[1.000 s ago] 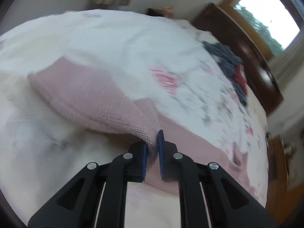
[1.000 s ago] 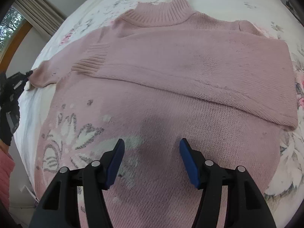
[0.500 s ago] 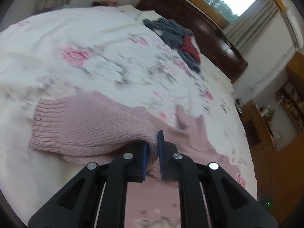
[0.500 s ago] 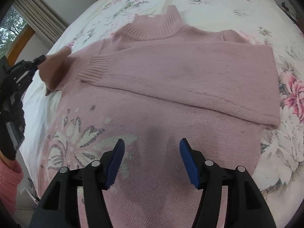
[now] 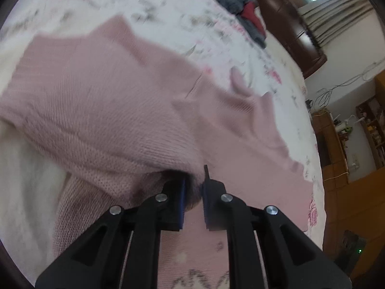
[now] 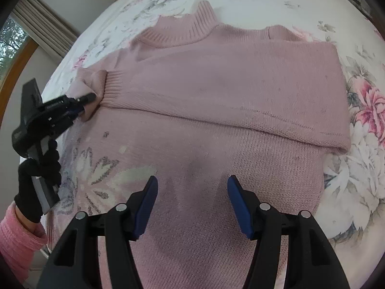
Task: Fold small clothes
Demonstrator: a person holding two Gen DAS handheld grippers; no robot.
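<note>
Floral bedspread (image 6: 365,130) carries pink sweater (image 6: 216,101), dark clothes pile (image 5: 238,7).

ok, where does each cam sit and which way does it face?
Left wrist: on the left gripper, low over the pink knitted sweater, facing the dark wooden headboard; own fingers pinch a sleeve.
Right wrist: on the open right gripper, above the hem, facing the collar; shows the black-gloved hand.
Shared: sweater, floral bedsheet, left gripper.
</note>
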